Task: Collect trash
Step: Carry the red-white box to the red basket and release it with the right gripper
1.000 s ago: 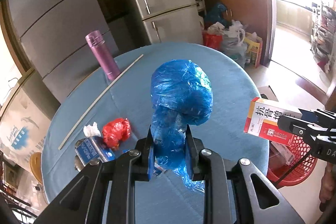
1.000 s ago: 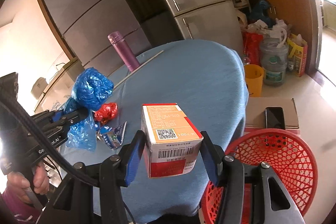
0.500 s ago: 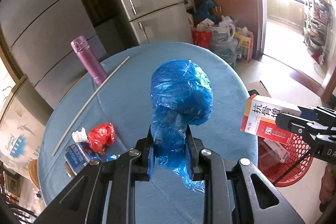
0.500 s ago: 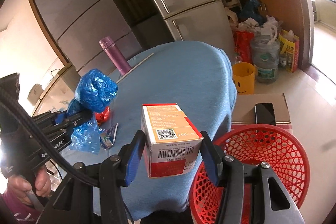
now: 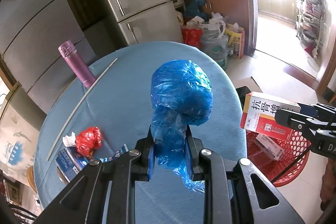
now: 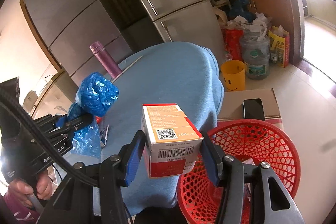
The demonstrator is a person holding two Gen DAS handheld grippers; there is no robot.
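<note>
Both claws loaded beside the red basket (image 6: 273,140)

Left gripper (image 5: 170,152) clamps a blue bag (image 5: 180,98); right gripper (image 6: 172,152) clamps a medicine box (image 6: 170,135), hiding the basket's near-left rim.

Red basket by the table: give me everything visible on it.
The red basket is round, made of what looks like plastic with an open lattice mesh wall and a solid rim. It stands upright on the floor beside the blue table, against a cardboard box with a phone on top. At least one small carton already lies inside. The right gripper holds a medicine box near its rim, not yet over the opening. Nothing grips the basket itself.
</note>
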